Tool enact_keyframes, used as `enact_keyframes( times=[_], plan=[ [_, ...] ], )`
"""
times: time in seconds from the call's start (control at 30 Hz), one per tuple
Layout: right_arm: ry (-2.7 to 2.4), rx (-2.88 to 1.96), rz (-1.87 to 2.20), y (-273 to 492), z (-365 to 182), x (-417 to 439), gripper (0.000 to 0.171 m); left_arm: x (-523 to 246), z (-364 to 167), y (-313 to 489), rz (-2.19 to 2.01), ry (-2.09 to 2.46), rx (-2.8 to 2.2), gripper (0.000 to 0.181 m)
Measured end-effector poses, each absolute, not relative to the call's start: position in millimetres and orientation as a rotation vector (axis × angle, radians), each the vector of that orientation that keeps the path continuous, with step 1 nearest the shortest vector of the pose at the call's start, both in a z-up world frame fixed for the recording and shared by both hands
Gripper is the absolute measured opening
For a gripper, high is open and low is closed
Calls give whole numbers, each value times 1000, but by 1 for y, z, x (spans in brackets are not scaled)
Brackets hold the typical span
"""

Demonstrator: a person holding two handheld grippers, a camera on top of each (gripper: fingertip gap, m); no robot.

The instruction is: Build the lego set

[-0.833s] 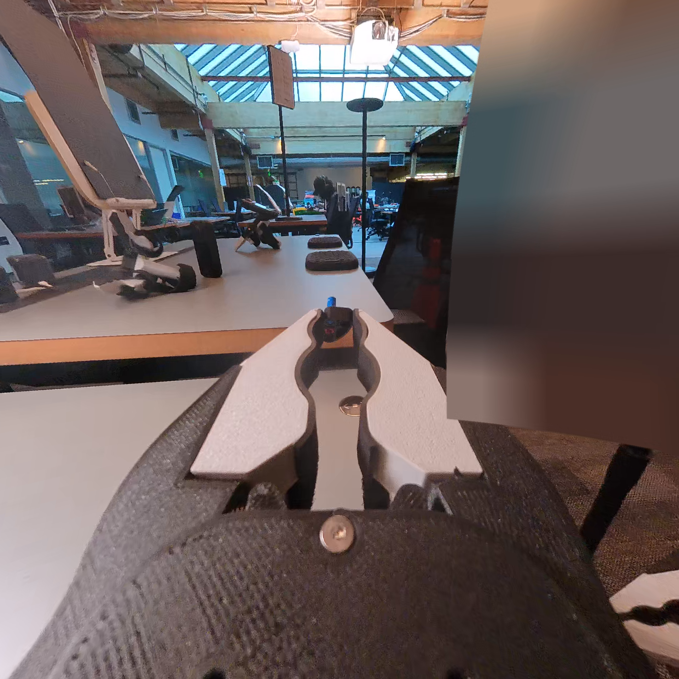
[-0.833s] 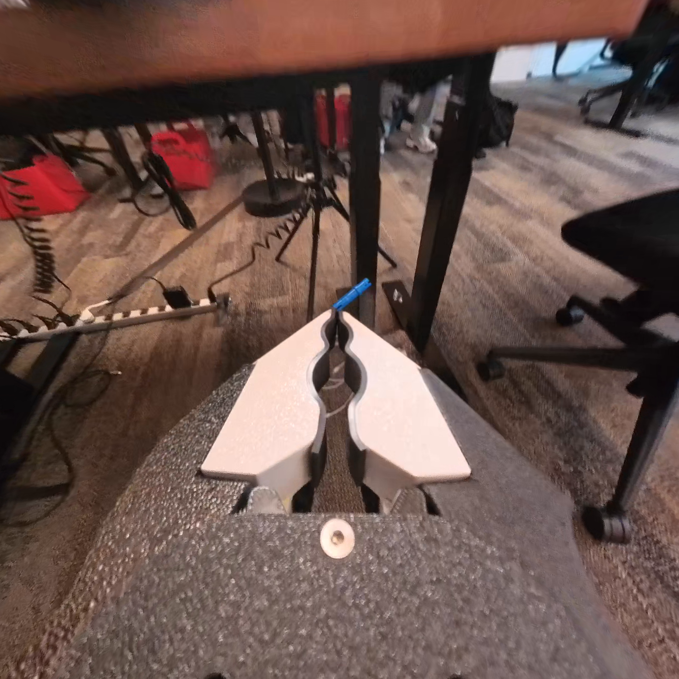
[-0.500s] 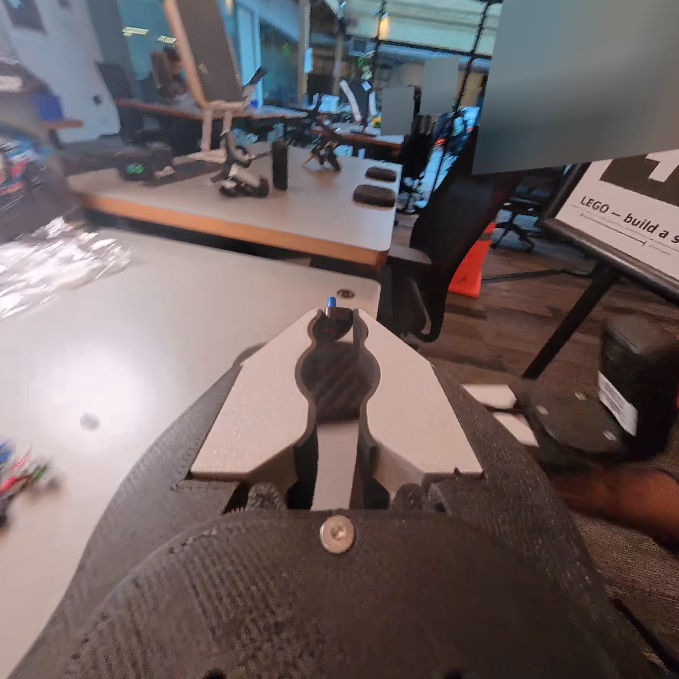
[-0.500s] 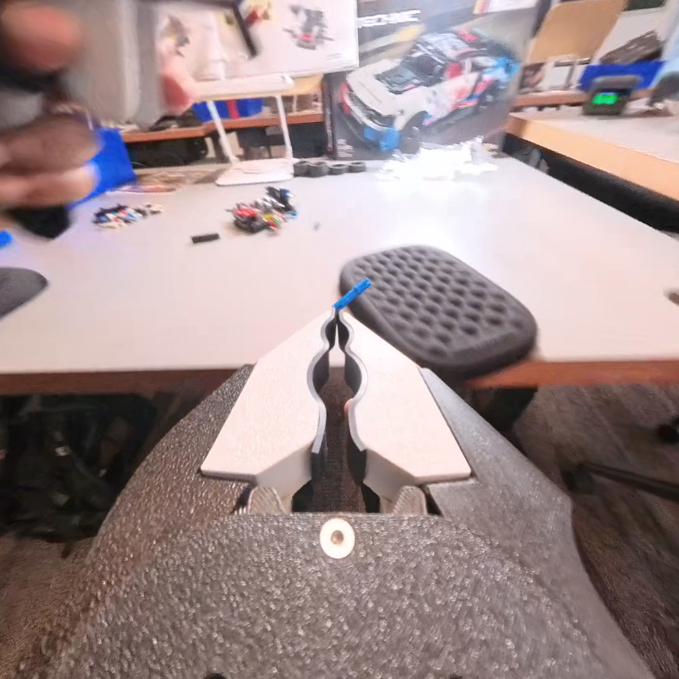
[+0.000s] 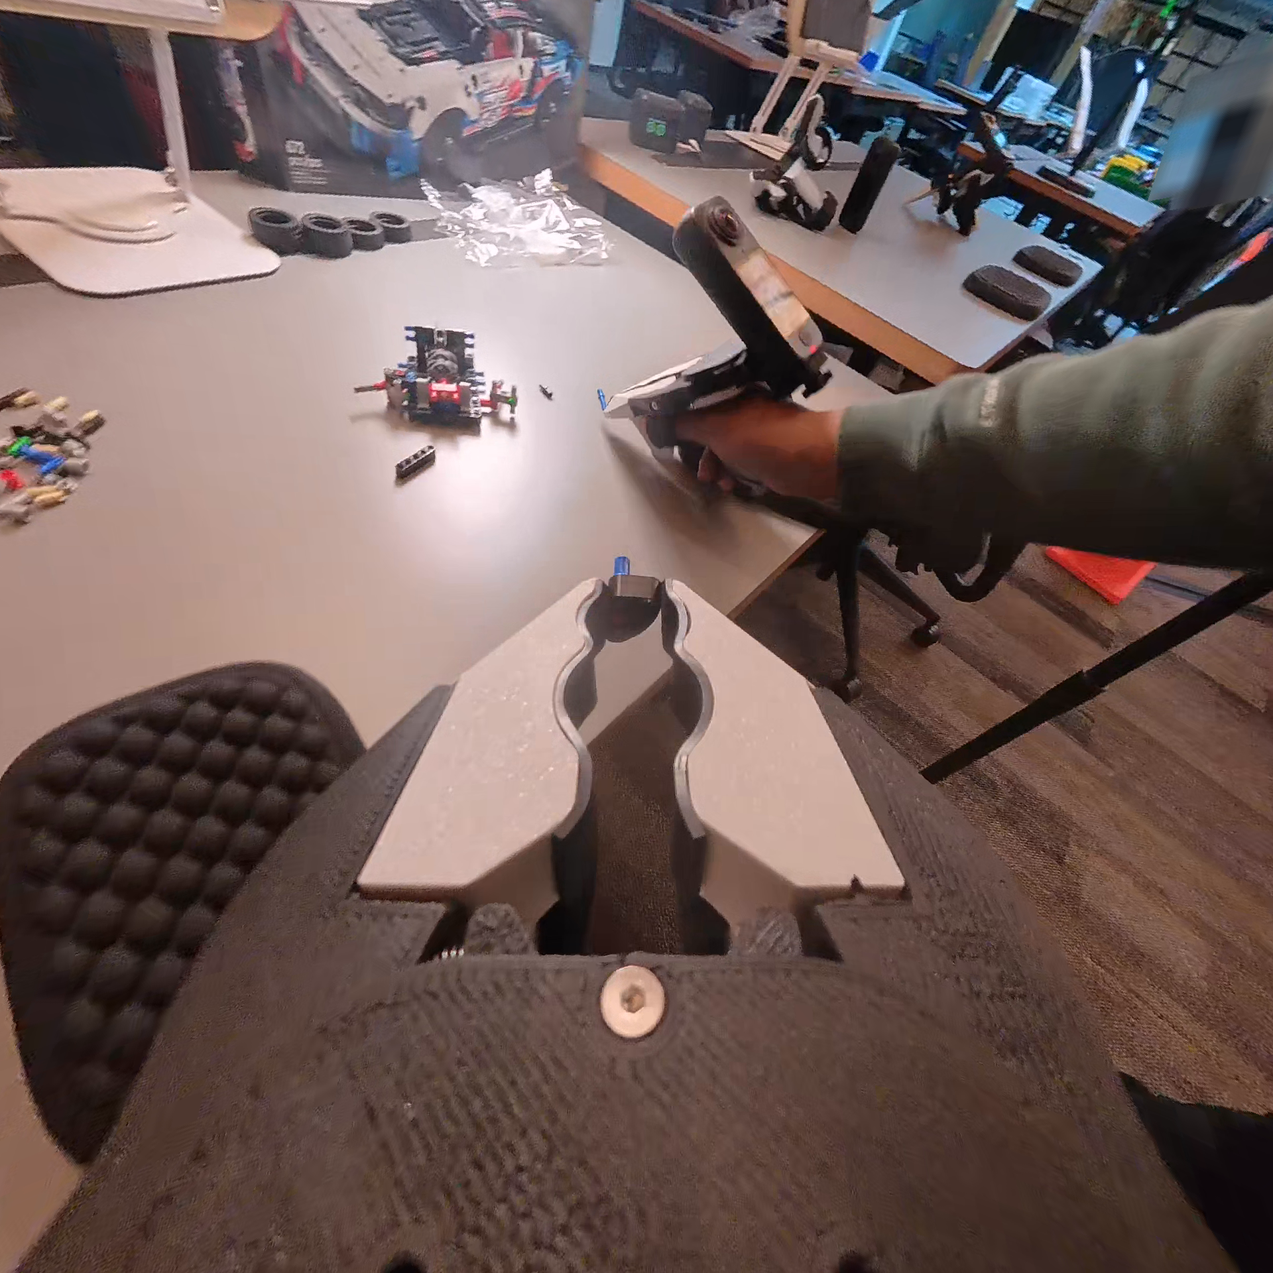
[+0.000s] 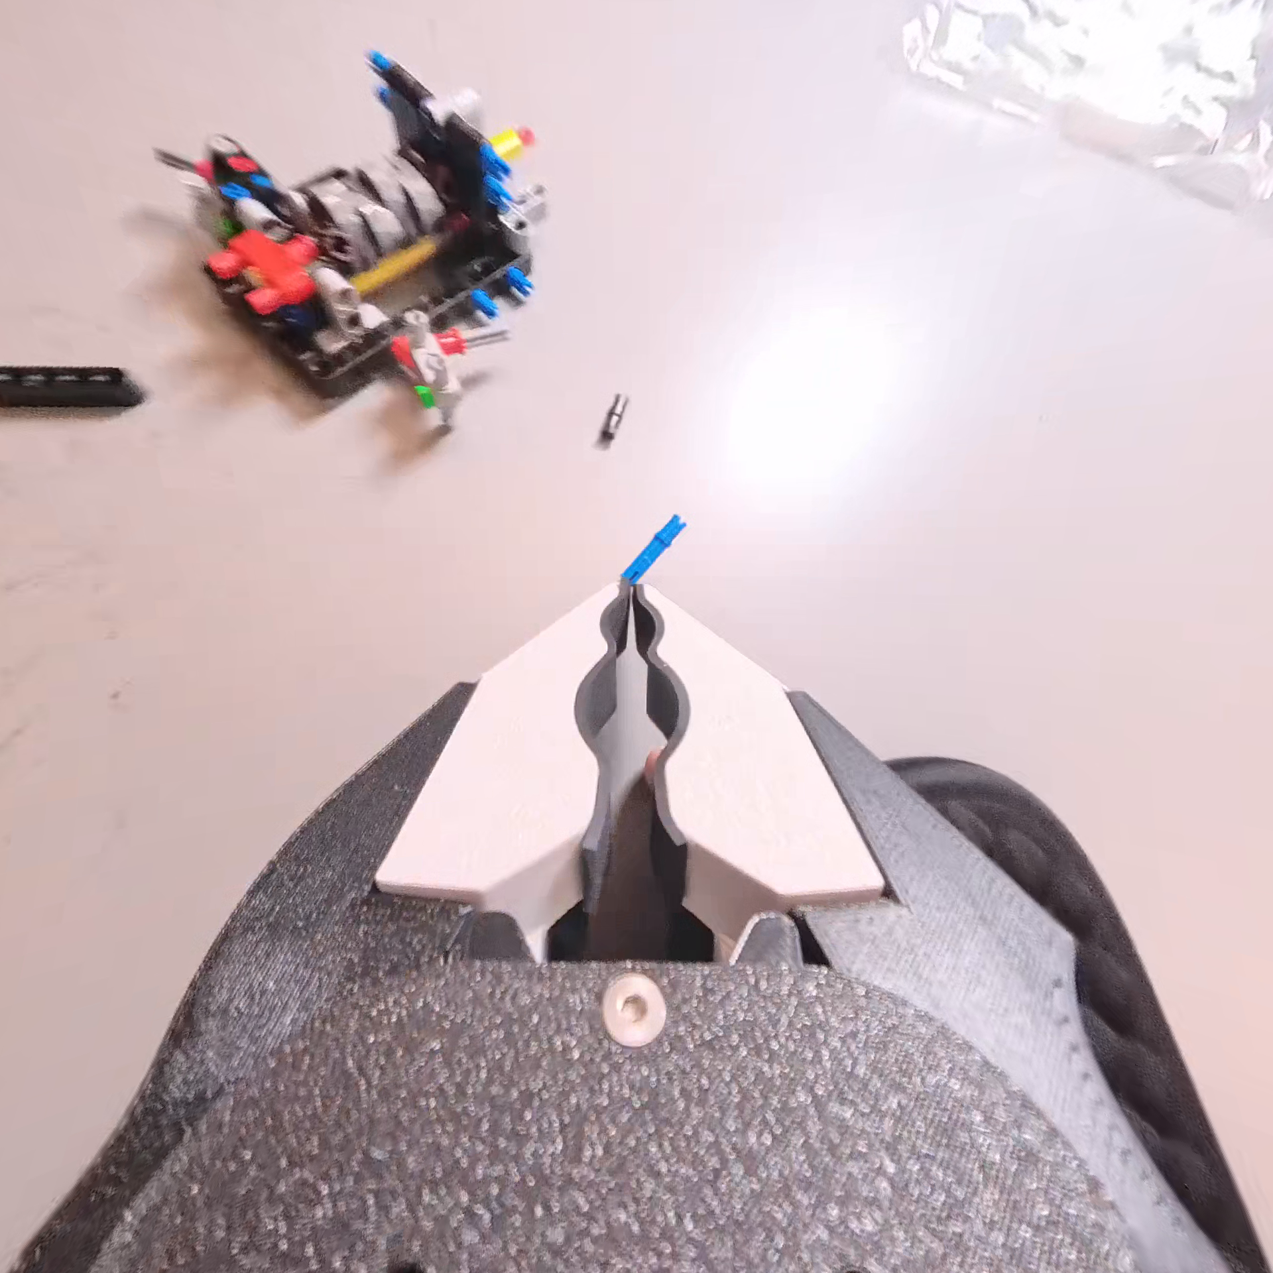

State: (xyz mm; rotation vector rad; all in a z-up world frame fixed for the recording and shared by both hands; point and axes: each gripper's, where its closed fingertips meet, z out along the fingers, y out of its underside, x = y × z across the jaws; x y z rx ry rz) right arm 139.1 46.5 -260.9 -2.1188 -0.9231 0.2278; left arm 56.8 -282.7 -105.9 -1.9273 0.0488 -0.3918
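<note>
A partly built lego assembly (image 5: pixel 441 386) of black, red, blue and grey parts sits mid-table; it also shows in the right wrist view (image 6: pixel 358 255). My left gripper (image 5: pixel 630 585) is shut on a small black piece with a blue pin (image 5: pixel 632 584), above the table's near edge. My right gripper (image 6: pixel 630 585) is shut on a blue pin (image 6: pixel 653 547) that sticks out forward, above the table short of the assembly. The right gripper also shows in the left wrist view (image 5: pixel 609 410), held by a hand to the right of the assembly.
A loose black beam (image 5: pixel 416 460) and a small black pin (image 6: pixel 612 417) lie near the assembly. A pile of small parts (image 5: pixel 41 448) is at the left. Several tyres (image 5: pixel 330 231), clear plastic wrap (image 5: pixel 523 224), the set box (image 5: pixel 427 89) and a white stand (image 5: pixel 131 227) stand behind. Black pads (image 5: pixel 138 826) lie at the table's front. The left gripper's tips are roughly 35 centimeters from the right gripper's.
Both grippers have swung from pointing away and under the table round to face the table top. Each still holds its piece. The right gripper now hovers near the assembly.
</note>
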Motion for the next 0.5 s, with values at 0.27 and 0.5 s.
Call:
enact_keyframes(
  times=[0.27,0.5],
  plan=[
    [-829,-1996,447,8,-212,150,31,65,-93,-298,-303,24,-1909,13],
    [-875,-1826,753,-144,-187,232,28,93,-110,-301,-207,-12,-1870,13]
  ],
)
